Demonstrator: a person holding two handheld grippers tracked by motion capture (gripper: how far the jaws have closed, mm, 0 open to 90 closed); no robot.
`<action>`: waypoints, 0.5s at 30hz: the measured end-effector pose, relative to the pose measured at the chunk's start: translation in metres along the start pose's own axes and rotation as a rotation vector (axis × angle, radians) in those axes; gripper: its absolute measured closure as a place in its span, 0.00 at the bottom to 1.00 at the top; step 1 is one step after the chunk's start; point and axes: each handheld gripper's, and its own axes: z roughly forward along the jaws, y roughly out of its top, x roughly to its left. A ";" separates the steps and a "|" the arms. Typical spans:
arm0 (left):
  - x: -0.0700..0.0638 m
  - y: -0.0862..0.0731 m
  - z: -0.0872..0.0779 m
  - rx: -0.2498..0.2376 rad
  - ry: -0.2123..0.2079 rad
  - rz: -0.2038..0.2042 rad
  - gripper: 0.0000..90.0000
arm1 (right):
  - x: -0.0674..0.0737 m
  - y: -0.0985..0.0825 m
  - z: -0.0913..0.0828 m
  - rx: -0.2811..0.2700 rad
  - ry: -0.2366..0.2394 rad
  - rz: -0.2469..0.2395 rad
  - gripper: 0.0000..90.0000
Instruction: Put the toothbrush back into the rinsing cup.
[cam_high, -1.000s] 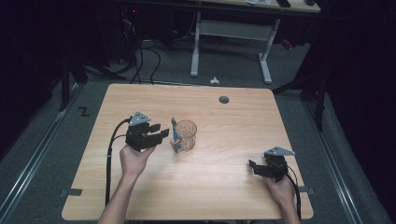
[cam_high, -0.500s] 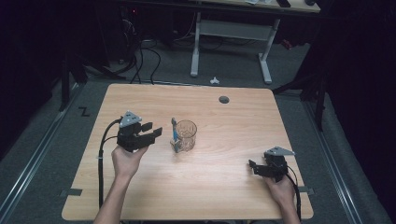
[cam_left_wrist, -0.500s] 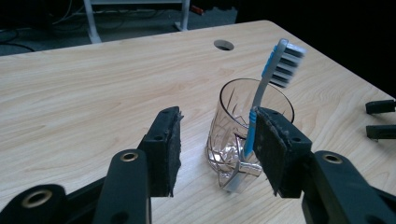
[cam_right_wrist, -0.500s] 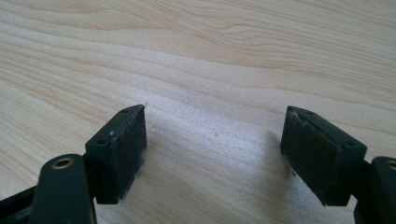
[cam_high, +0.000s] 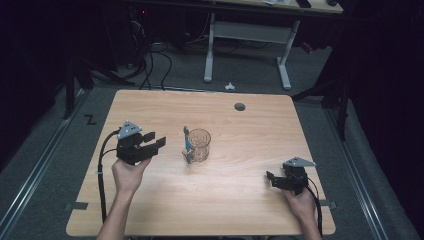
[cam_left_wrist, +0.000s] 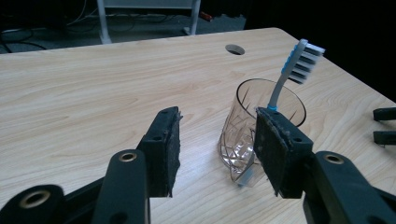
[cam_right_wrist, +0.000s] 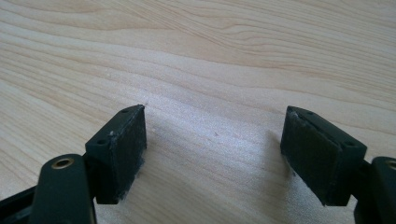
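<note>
A clear cut-pattern glass (cam_high: 199, 145) stands upright near the middle of the wooden table (cam_high: 250, 135). A blue and white toothbrush (cam_high: 186, 142) leans in it, head up. My left gripper (cam_high: 155, 141) hovers a short way left of the glass and points at it. It is open; its jaws have just been opening and nothing is between them. In the left gripper view the glass (cam_left_wrist: 237, 135) and toothbrush (cam_left_wrist: 299, 58) stand beyond my left gripper (cam_left_wrist: 217, 119). My right gripper (cam_high: 272, 179) rests open near the front right. In its own view the right gripper (cam_right_wrist: 215, 116) spans bare wood.
A round cable hole (cam_high: 240, 106) sits at the table's far side, right of centre. Beyond the far edge are a white desk frame (cam_high: 210, 50), floor cables (cam_high: 155, 60) and a small white object (cam_high: 229, 86). The other gripper's jaw tips (cam_left_wrist: 385, 125) show at the right edge.
My left gripper has drawn back to the left, away from the glass, leaving a wider gap. The glass, the toothbrush and the right gripper have stayed put.
</note>
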 end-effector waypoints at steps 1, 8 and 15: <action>0.000 0.000 0.000 0.000 0.000 0.000 0.56 | 0.000 0.000 0.000 0.000 0.000 0.000 0.25; 0.007 -0.004 -0.010 -0.011 0.017 -0.018 0.56 | 0.000 0.000 0.000 0.000 0.000 0.000 0.25; 0.012 -0.008 -0.017 -0.024 0.030 -0.036 0.56 | 0.000 0.000 0.000 0.000 0.000 0.000 0.25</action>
